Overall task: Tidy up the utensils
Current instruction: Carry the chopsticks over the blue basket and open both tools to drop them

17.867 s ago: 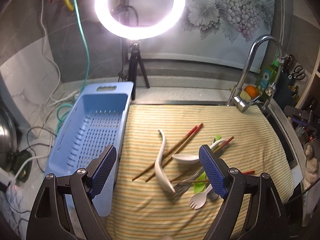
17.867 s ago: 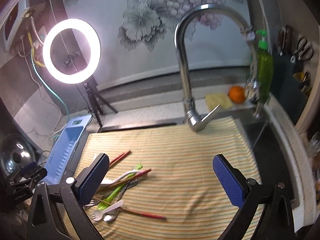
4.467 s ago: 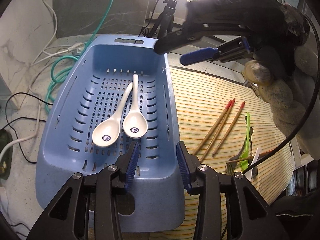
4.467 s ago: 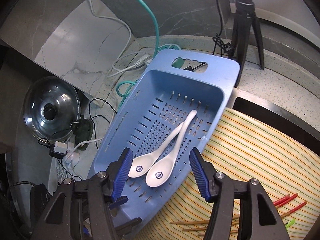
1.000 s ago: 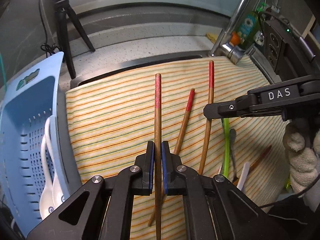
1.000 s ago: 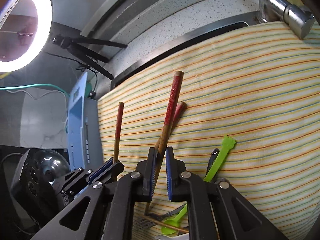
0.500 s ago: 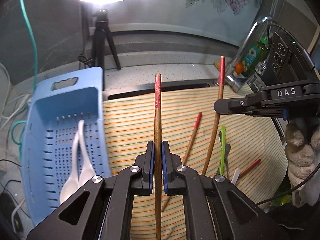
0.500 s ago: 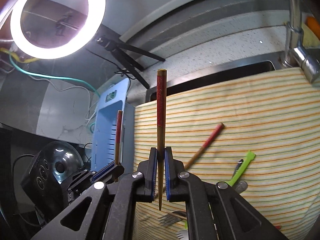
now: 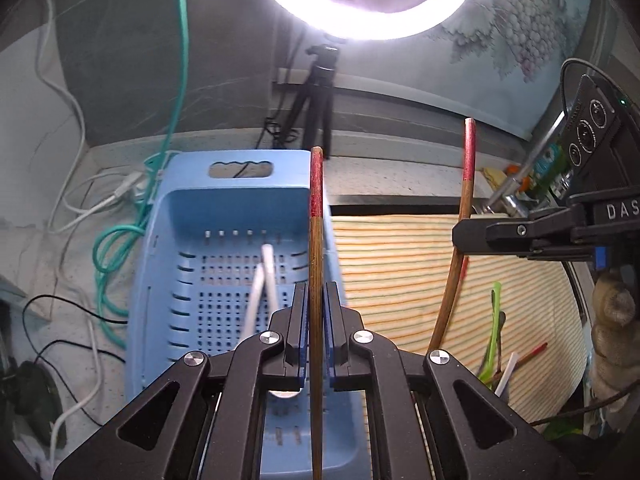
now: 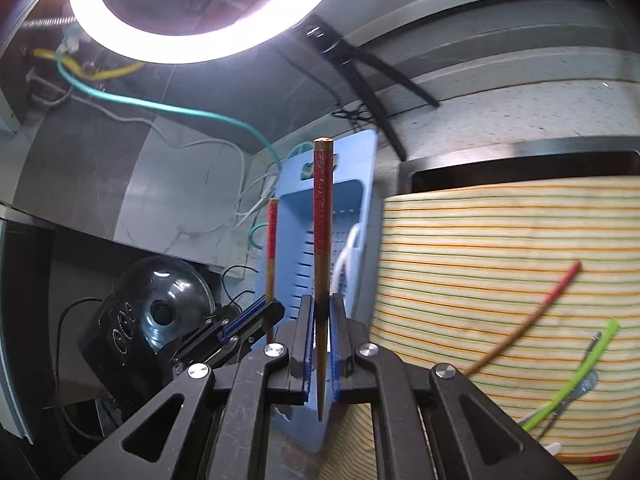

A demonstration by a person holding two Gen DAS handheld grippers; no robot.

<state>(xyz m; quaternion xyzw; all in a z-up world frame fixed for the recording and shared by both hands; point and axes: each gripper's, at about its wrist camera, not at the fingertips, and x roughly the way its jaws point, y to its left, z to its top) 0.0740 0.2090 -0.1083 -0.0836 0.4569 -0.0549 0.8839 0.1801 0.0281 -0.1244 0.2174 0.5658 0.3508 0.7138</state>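
**Two chopsticks held upright over the kitchen counter**

The left gripper (image 9: 316,328) pinches a red-tipped chopstick (image 9: 316,264) between its pressed-together fingers, in front of the blue basket (image 9: 192,280), where two white spoons (image 9: 260,288) lie. The right gripper (image 10: 319,354) likewise clamps a second chopstick (image 10: 322,240), tip pointing up. Another chopstick (image 10: 532,312) and a green utensil (image 10: 576,372) rest on the striped cloth (image 10: 480,240), beside the basket.
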